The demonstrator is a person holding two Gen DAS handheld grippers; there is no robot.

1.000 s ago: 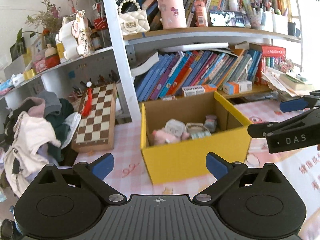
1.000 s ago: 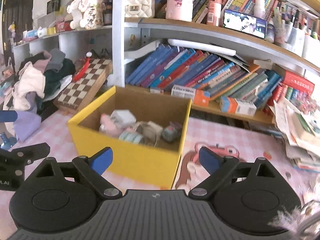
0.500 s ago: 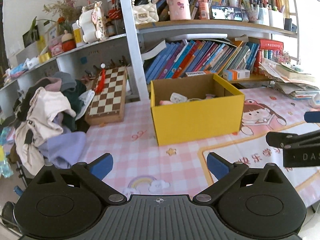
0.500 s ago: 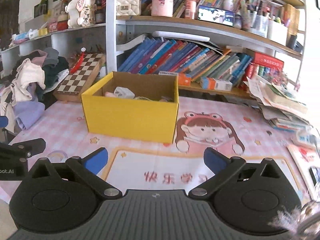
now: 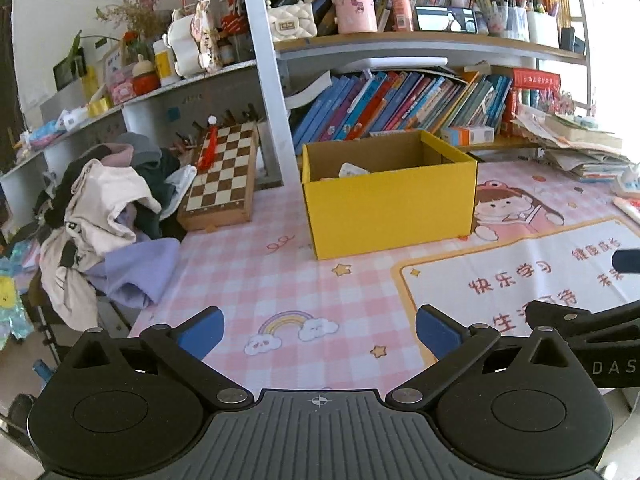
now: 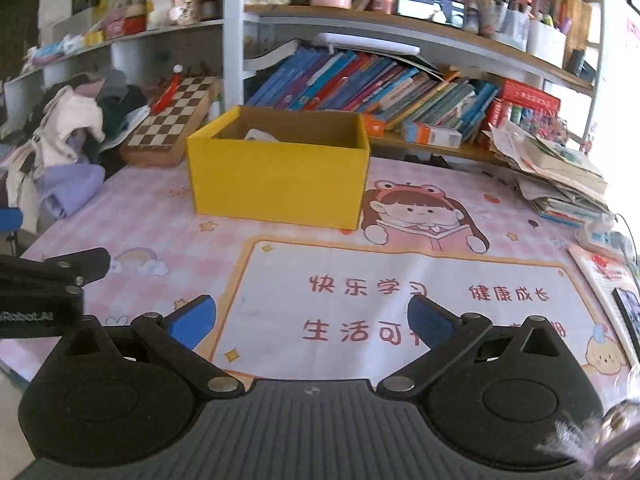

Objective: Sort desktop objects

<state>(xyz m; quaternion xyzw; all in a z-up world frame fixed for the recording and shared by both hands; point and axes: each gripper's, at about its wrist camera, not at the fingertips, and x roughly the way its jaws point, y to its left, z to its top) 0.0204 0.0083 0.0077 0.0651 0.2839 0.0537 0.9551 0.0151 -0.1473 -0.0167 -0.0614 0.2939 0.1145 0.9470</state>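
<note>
A yellow cardboard box [image 5: 394, 208] [image 6: 276, 190] stands on the pink patterned desk mat [image 5: 260, 280] [image 6: 400, 280], with small white items showing over its rim. My left gripper [image 5: 318, 330] hovers open near the mat's front left, nothing between its blue pads. My right gripper [image 6: 312, 320] is open too and empty, above the mat's white printed panel. Each gripper's black finger shows at the edge of the other's view.
A folding chessboard [image 5: 224, 174] leans left of the box, beside a heap of clothes [image 5: 104, 216]. Shelves of books [image 5: 400, 104] run behind the box. A stack of papers and books [image 6: 560, 172] sits at the right, with a picture frame [image 6: 628, 314] at the mat's right edge.
Both grippers have pulled back from over the box toward the desk's front edge, so the box now looks smaller and farther. Both stayed open and empty.
</note>
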